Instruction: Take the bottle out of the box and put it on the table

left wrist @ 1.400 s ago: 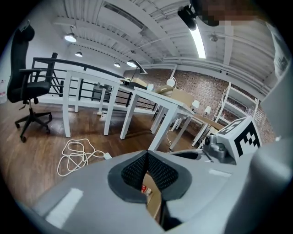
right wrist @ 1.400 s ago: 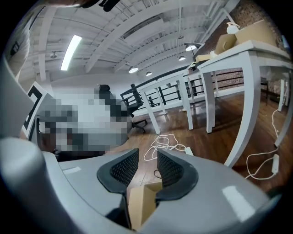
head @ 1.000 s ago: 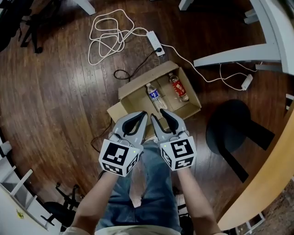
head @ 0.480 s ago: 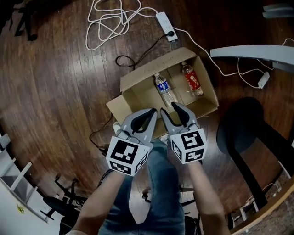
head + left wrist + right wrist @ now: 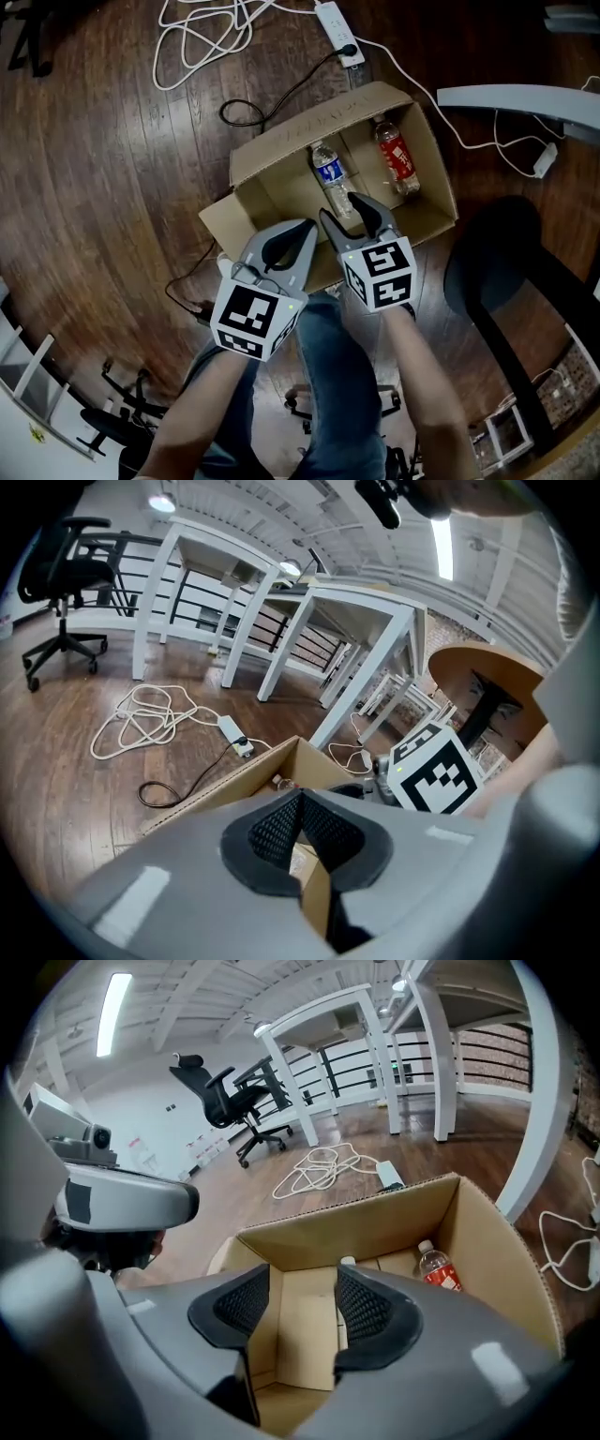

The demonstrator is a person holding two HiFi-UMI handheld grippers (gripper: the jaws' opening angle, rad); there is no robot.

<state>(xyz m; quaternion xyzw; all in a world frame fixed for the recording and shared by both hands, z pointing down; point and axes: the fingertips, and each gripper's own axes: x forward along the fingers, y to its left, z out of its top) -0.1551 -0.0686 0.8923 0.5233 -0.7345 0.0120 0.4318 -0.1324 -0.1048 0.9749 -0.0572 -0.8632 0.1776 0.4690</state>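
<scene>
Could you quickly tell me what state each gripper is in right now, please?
Left gripper: closed, holding nothing.
Right gripper: open, jaws opening, nothing between them.

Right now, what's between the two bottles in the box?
A cardboard divider separates the blue-label bottle from the red-label bottle, seen in the head view.

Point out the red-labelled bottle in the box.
The clear plastic bottle nearest the right wall of the brown cardboard box; the other clear bottle wears a blue label.
</scene>
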